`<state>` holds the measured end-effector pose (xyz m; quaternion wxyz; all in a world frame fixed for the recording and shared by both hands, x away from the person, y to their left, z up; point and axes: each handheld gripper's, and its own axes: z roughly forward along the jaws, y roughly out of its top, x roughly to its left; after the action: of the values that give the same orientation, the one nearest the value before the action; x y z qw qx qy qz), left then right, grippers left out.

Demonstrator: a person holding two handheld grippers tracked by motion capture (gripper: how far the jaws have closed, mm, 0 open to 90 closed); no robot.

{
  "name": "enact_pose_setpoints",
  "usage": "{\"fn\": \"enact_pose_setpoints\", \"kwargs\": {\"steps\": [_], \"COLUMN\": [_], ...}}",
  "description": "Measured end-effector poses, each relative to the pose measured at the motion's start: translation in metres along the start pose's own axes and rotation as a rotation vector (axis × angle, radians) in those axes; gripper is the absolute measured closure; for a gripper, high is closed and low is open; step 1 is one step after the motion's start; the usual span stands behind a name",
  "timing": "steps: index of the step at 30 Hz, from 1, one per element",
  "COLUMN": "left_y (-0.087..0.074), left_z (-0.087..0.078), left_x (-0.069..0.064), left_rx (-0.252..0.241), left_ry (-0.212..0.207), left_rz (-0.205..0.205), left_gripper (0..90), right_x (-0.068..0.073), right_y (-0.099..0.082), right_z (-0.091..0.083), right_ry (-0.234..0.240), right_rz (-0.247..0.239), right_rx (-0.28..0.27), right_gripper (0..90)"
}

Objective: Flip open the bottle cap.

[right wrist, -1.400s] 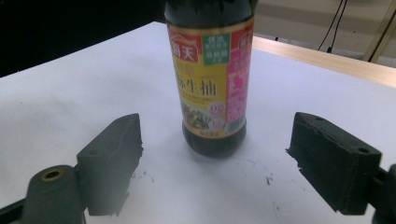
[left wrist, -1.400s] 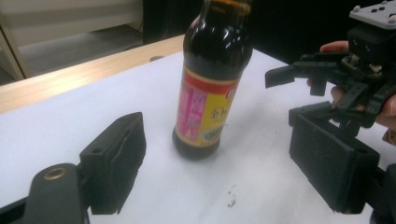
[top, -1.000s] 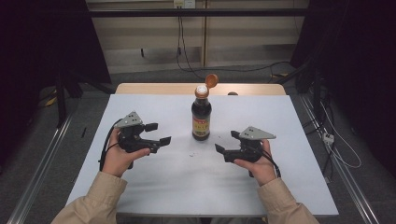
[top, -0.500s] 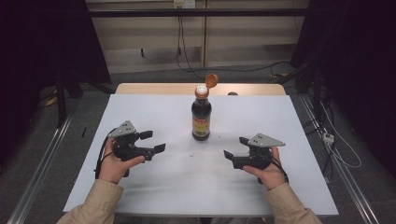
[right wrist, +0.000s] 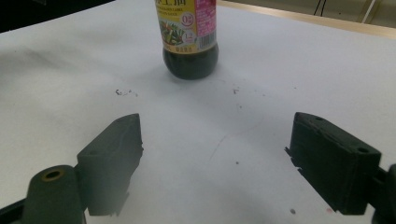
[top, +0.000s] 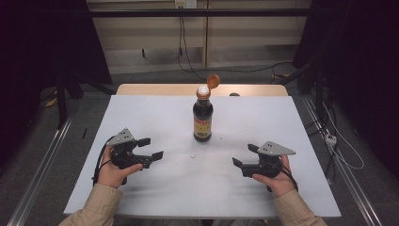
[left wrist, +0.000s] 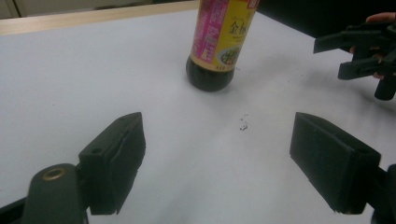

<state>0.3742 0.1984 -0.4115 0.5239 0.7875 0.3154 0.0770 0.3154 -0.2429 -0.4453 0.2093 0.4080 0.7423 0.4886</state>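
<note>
On the white, smooth table cover (top: 160, 117) a dark, rounded sauce bottle (top: 203, 117) stood upright near the far middle, its orange flip cap (top: 213, 81) hinged open. The left gripper (top: 151, 148) and right gripper (top: 241, 155) lay well apart on either side, black jaws spread and empty. Nothing stood between them and the bottle. The gripper views showed the glossy yellow-and-pink label (left wrist: 223, 35) and small dark specks (right wrist: 122, 92) on the cover.
</note>
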Motion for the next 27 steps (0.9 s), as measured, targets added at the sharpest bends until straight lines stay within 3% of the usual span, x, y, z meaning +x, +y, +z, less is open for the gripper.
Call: {"fn": "enact_pose_setpoints", "kwargs": {"steps": [11,27], "left_y": [-0.009,-0.020], "left_z": [-0.006,-0.017], "left_x": [0.001,0.004], "left_rx": [0.016,0.013], "left_ry": [0.004,0.014], "left_rz": [0.015,-0.011], "left_gripper": [17.6,17.2], "right_x": [-0.004,-0.009], "right_y": [-0.007,-0.014], "right_z": [-0.015,-0.027], "right_ry": [-0.005,-0.014], "right_rz": [-0.003,0.009], "right_rx": [-0.015,-0.012], "right_gripper": [17.4,17.4]}}
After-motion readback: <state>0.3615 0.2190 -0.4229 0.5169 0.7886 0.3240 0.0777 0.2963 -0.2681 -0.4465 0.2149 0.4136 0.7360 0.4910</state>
